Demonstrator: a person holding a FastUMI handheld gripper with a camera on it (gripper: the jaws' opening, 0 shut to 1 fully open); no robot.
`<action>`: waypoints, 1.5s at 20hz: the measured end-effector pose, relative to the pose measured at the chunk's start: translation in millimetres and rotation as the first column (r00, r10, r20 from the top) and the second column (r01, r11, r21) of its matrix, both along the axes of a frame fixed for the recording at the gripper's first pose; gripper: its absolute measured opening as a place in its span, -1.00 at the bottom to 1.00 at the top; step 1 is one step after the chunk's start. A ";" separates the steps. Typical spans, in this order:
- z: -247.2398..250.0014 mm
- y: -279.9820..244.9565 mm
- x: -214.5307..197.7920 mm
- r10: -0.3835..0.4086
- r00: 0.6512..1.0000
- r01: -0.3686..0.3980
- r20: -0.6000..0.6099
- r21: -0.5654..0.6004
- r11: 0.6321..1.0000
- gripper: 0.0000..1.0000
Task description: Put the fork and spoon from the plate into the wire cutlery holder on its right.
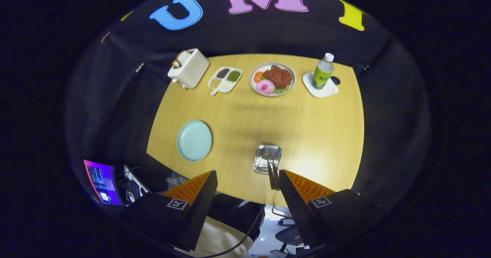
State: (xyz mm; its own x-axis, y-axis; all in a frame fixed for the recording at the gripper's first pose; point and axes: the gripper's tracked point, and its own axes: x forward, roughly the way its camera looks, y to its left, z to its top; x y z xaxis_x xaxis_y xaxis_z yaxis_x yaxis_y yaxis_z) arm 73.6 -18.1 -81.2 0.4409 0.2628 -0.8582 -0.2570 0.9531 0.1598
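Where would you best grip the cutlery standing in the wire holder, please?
Grip the dark handles that stick out of the silver wire cutlery holder, coming from above: they lean toward the open gripper, free of the wire; the heads sit inside.

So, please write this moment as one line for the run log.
gripper: fingers open, holding nothing | light blue plate: bare | wire cutlery holder: two handles sticking out, beside right finger | stage: both utensils appear placed
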 end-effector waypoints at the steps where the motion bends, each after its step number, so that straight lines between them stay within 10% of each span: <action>1: 13.8 9.6 -3.0 -0.018 0.998 0.016 0.057 0.034 0.999 0.99; 11: 112.5 64.3 -31.9 -0.144 0.860 0.054 0.489 0.193 0.980 0.98; 22: 170.6 52.5 -52.2 -0.282 0.420 0.254 0.863 0.186 0.949 0.97; 30: 124.7 45.3 -60.5 -0.267 0.469 0.344 0.842 0.104 0.933 0.98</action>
State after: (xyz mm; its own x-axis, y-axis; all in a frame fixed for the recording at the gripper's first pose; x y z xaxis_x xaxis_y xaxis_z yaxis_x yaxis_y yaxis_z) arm 13.1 27.2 43.5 0.9953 -0.0793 -0.0558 0.0776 0.9965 -0.0322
